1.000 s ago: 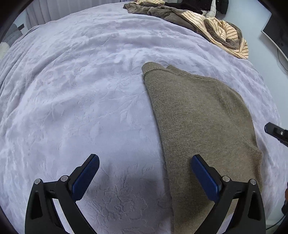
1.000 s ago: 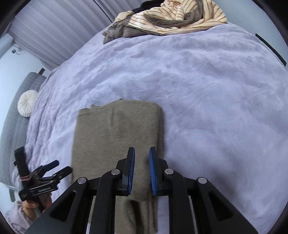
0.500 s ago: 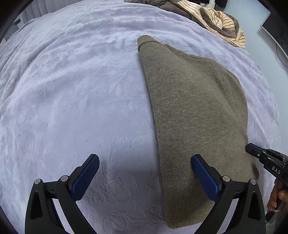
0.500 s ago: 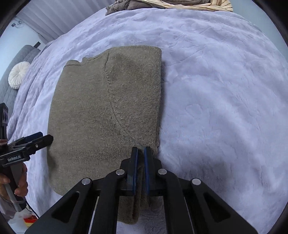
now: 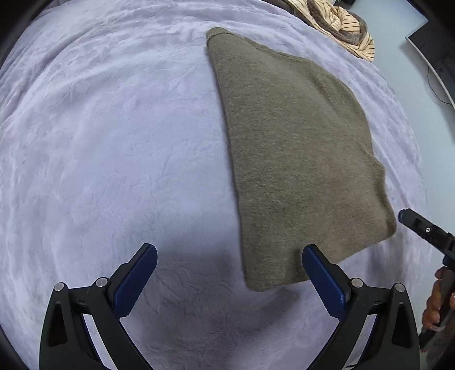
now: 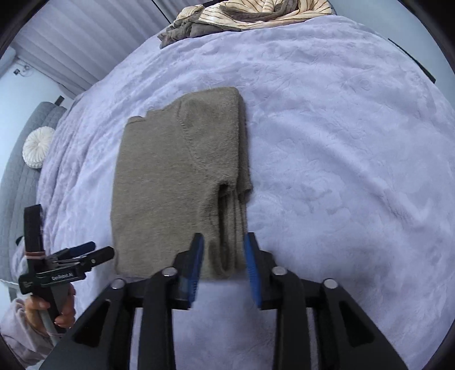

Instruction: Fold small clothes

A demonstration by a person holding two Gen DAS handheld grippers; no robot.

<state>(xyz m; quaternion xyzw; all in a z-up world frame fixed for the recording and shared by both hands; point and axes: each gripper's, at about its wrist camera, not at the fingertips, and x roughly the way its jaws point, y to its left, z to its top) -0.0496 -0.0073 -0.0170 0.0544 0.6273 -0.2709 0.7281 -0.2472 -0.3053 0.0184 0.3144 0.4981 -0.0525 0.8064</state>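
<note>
While the olive sweater [image 6: 176, 182] lies folded on the bedspread [image 6: 341, 142], the right gripper [image 6: 223, 264], just opened, pinches nothing; the left gripper [image 5: 227, 273] gapes wide, its label blurred.

Both cameras sit on the handheld grippers and look steeply down along their own fingers at a lilac bedspread [image 5: 113, 142].

The left wrist view stands near the bed's near edge. Its wide-spread fingers [image 5: 136, 273] fill the bottom, and the folded olive-brown sweater [image 5: 298, 148] lies to the right and runs far.

The right wrist view looks from the sweater's near end, with that end between its fingers [image 6: 196, 256]. The sweater [image 6: 165, 182] stretches away at the centre.

Both views share the sweater, the bedspread [image 6: 341, 142] and a far pile of striped clothes [image 5: 341, 25] [image 6: 256, 14]. Each also catches the other gripper at its edge: the right gripper [image 5: 421, 227] at right, the left gripper [image 6: 82, 254] at lower left.
</note>
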